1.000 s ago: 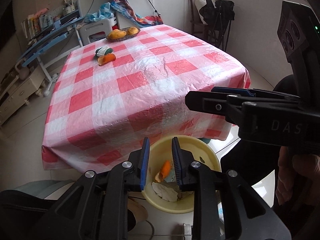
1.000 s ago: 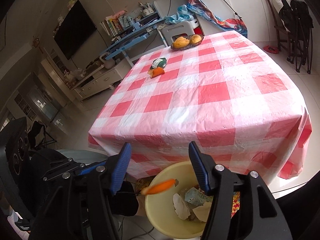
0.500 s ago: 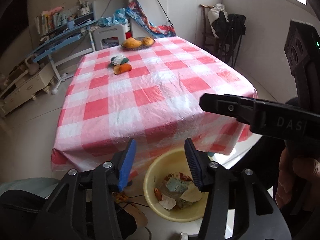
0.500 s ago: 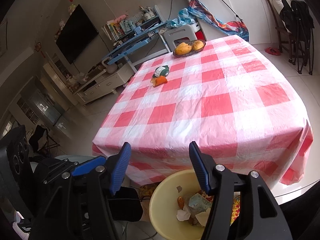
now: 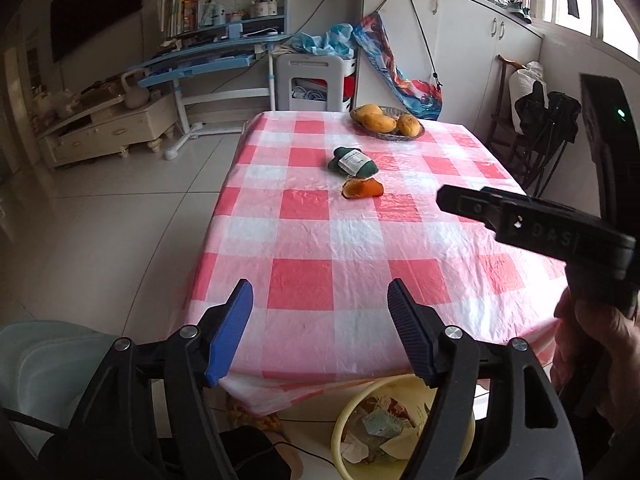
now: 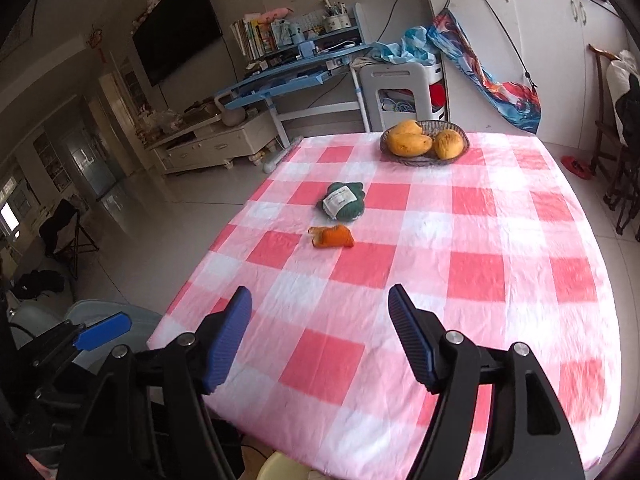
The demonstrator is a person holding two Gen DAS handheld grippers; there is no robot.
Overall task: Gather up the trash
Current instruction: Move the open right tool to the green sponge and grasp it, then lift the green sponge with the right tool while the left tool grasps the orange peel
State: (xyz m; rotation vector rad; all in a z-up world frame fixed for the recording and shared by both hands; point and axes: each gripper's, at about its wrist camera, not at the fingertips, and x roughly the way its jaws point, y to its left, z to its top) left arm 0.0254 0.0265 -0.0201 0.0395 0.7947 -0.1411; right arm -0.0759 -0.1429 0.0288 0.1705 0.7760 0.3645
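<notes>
Since a second ago, both grippers have swung up from over the yellow bin (image 5: 340,426) to face the table, and the orange scrap that was dropping between our fingers then now lies out of sight among the paper in that bin. Our left gripper (image 5: 320,328) is spread wide and holds nothing, its blue pads (image 5: 232,332) hanging over the near edge of the checked tablecloth (image 5: 360,240); our right gripper (image 6: 320,330) is equally wide and empty, a little farther in over the cloth. Beyond them, well apart from either gripper, lies the orange peel (image 6: 334,237) toward the far left of the table, with the green wrapper (image 6: 344,200) just behind it and the basket of mangoes (image 6: 424,142) farther still. We judge the peel the next piece of trash. To take it well, we should reach in low with one gripper, keep the jaws wide until they straddle the peel across its narrow side, and close gently so the thin plastic cloth is not pinched up with it
</notes>
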